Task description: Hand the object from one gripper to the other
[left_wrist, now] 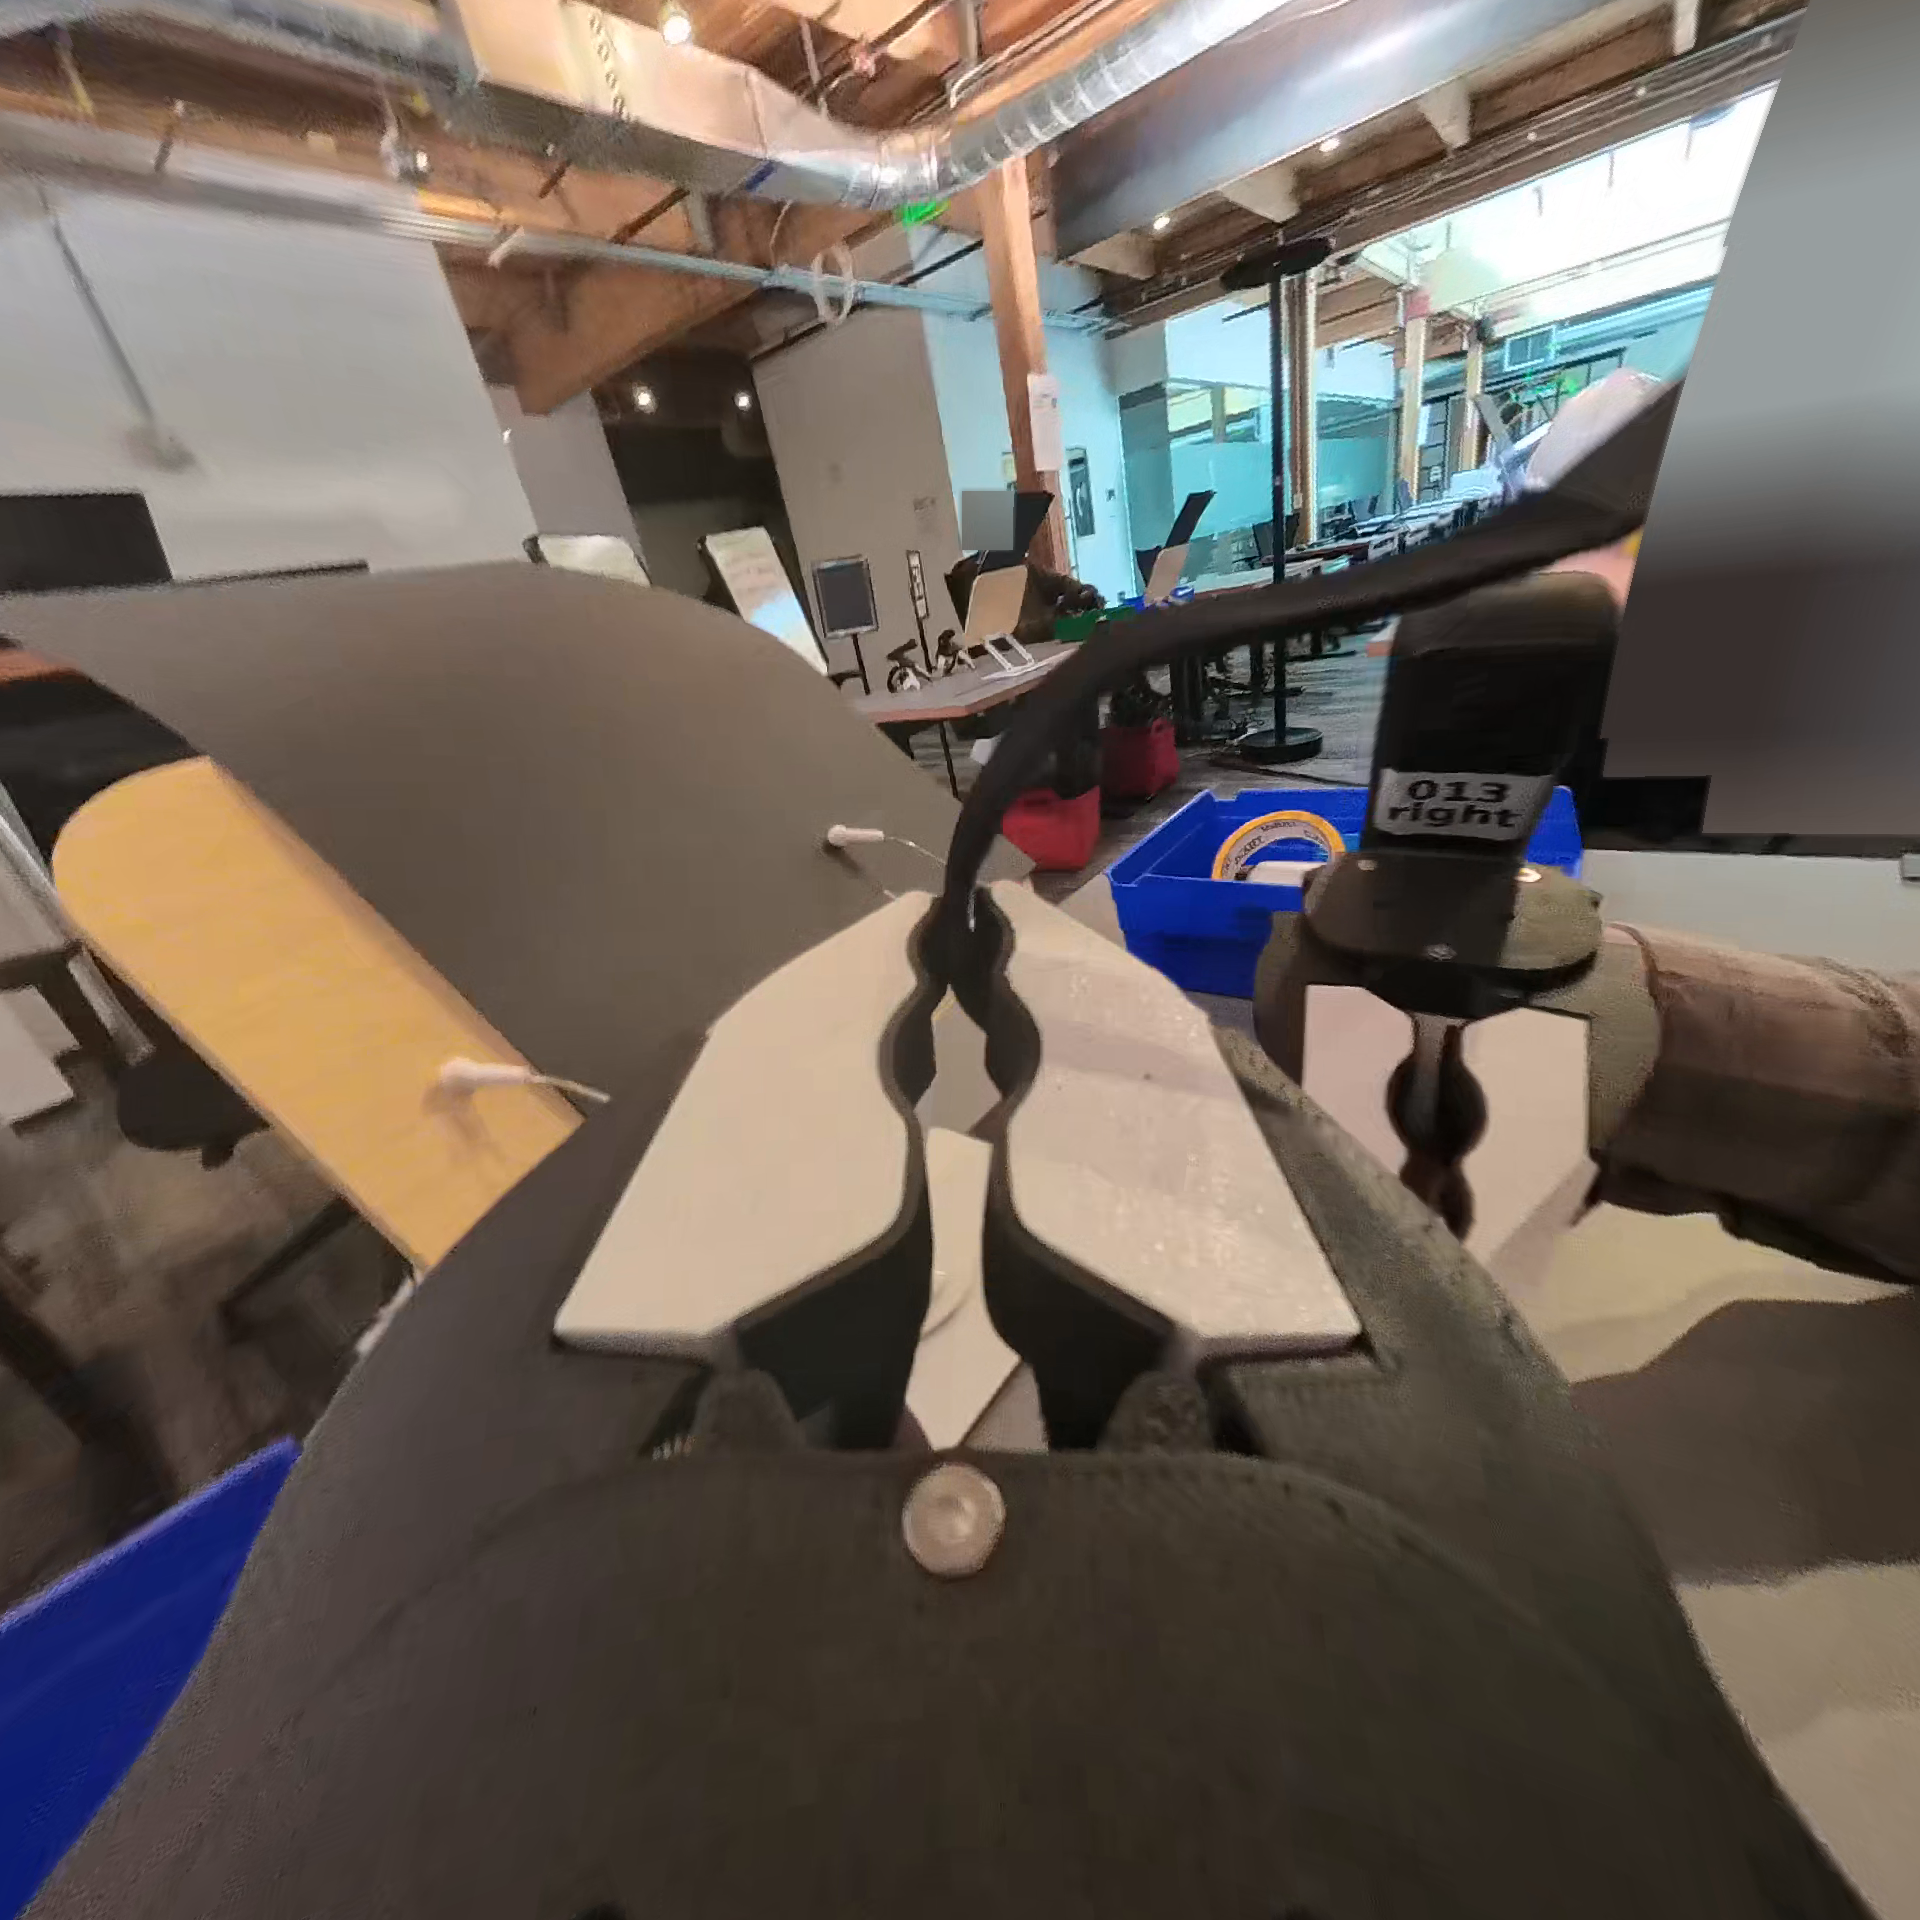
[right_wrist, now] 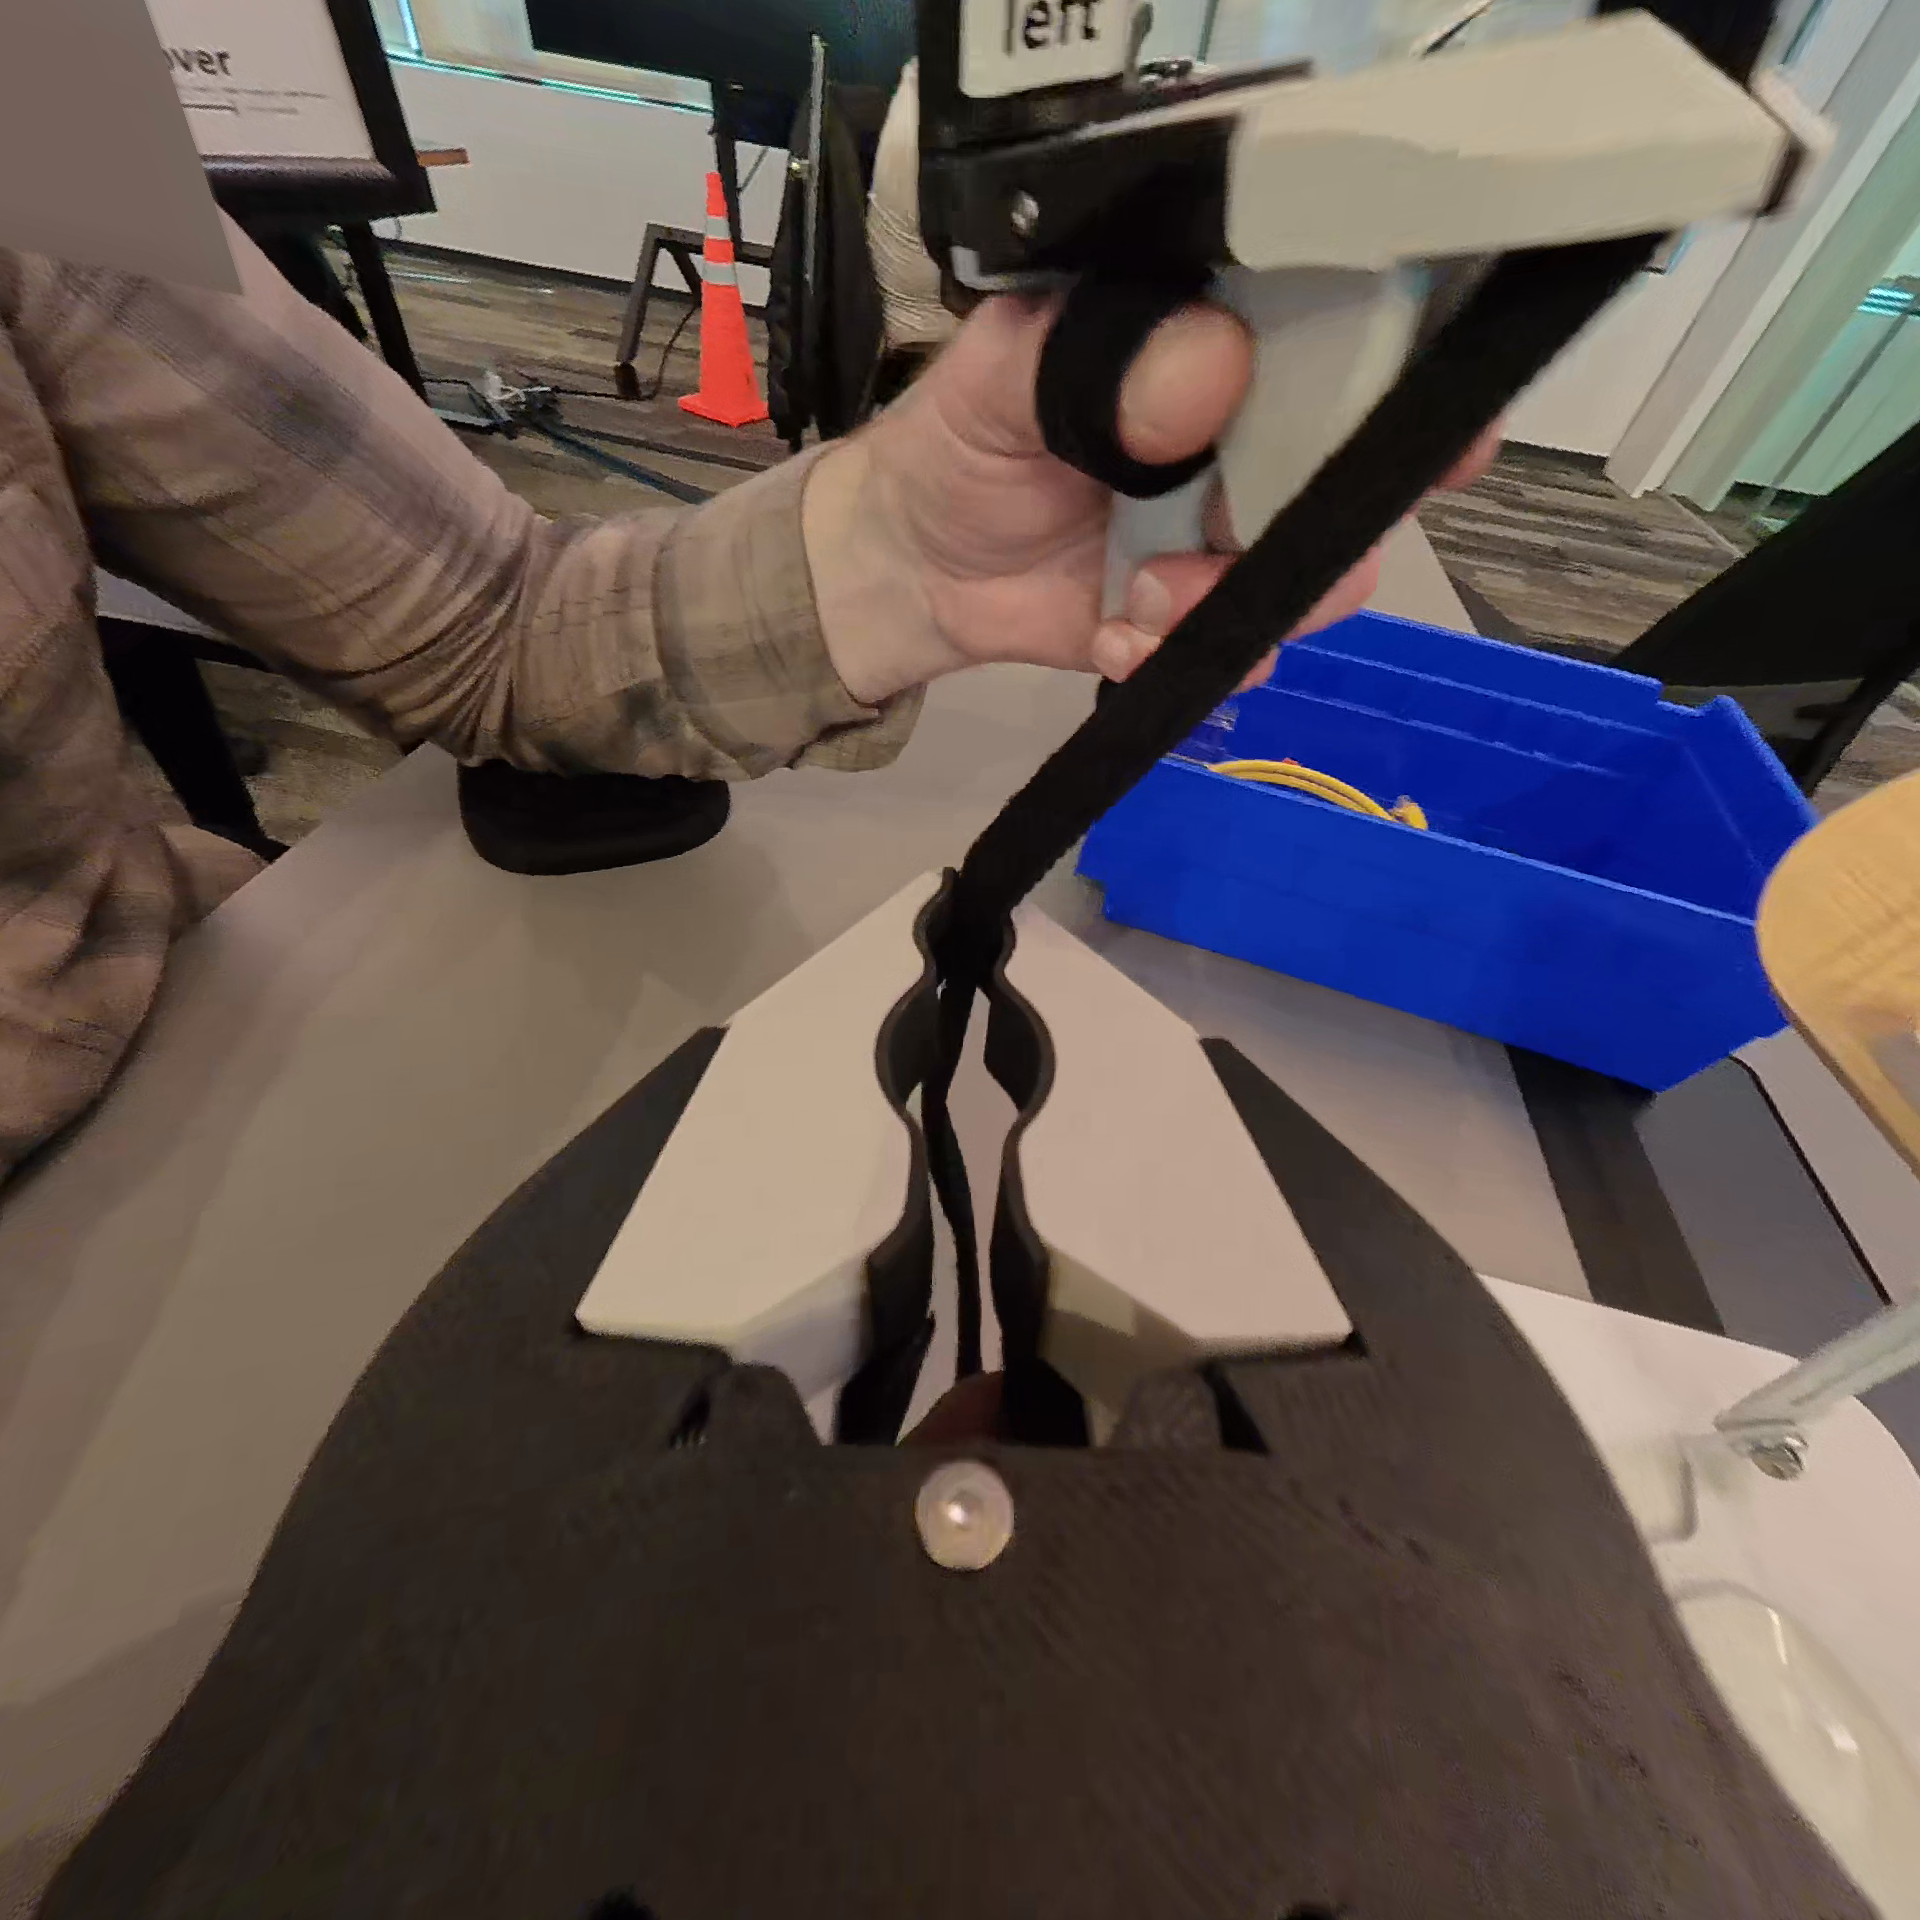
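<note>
Clamping its wavy fingers together on one end of a black strap (left_wrist: pixel 1049 707), the left gripper (left_wrist: pixel 961 940) holds the task's object at its tips; in the left wrist view the strap rises out of the tips, curves up and runs off to the right, in the air and clear of the table (left_wrist: pixel 1766 894). The right gripper (right_wrist: pixel 961 940) is likewise closed on the strap (right_wrist: pixel 1226 644) in its own view: the band threads down between its fingers and climbs from the tips toward the left gripper (right_wrist: pixel 1226 156) overhead, where a hand (right_wrist: pixel 1018 499) squeezes the grey handle. So the strap is stretched between both tools, each pinching an end region, neither visibly letting go.

Judging by that, the handover sits at its midpoint: the receiving grip looks established, and what remains is for one gripper to open and withdraw. Which is giver and which receiver cannot be told from these views.

Further out, a blue bin (right_wrist: pixel 1455 883) with a yellow cable inside rests on the table just beyond the right gripper, and another blue bin (left_wrist: pixel 1195 914) holding a tape roll lies behind the left one. An orange cone (right_wrist: pixel 719 312) stands on the floor, well apart.
</note>
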`<state>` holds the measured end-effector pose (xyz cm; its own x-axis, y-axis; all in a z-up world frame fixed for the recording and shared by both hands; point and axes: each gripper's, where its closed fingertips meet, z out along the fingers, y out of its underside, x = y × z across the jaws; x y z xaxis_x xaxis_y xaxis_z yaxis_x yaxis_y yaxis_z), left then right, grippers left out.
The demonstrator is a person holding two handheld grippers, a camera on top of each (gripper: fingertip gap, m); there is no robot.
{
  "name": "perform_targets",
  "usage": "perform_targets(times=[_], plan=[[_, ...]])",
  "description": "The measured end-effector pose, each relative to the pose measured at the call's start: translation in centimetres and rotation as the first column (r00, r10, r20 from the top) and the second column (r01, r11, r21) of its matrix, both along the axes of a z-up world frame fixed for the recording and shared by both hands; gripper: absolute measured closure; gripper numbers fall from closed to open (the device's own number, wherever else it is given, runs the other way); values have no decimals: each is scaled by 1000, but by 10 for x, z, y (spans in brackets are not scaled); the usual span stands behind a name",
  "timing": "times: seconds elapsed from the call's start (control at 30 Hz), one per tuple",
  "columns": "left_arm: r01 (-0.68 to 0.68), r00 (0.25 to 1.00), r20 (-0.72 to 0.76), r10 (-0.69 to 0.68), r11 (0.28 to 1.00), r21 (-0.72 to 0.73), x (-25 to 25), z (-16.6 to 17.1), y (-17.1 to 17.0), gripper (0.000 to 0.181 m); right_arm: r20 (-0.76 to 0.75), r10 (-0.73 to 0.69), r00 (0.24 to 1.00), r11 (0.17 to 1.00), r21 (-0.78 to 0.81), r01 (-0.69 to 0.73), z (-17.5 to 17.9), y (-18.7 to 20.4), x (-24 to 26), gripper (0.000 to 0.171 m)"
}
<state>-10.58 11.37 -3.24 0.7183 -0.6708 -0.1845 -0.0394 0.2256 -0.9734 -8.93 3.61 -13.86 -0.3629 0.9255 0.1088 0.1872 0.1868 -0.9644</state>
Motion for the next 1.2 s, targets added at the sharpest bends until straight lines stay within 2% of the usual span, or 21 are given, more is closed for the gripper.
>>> perform_targets(times=[0.17,0.37,0.67,0.77,0.87,1.1,1.2], plan=[[-97,994,-63,93,993,-64,-4,-20,17,177,-9,27,1000,999,19,-27,7,-10,2,171],[-101,995,-9,101,989,-106,-9,-25,25,177,-32,40,999,999,35,-39,16,-15,5,171],[-145,981,-146,128,983,-114,-1,-51,34,178,-134,17,991,999,49,-11,42,-11,13,171],[-152,946,-300,121,985,-84,8,-64,31,178,-191,3,982,999,35,4,53,-9,14,171],[-132,923,-373,91,988,-86,18,-74,27,179,-237,-27,971,999,29,35,63,-5,15,171],[-107,949,-311,59,984,-142,15,-74,29,178,-172,19,985,998,70,-7,49,-13,14,171],[-83,976,-212,45,981,-173,13,-65,29,176,-97,81,992,993,91,-72,34,-25,15,171]])
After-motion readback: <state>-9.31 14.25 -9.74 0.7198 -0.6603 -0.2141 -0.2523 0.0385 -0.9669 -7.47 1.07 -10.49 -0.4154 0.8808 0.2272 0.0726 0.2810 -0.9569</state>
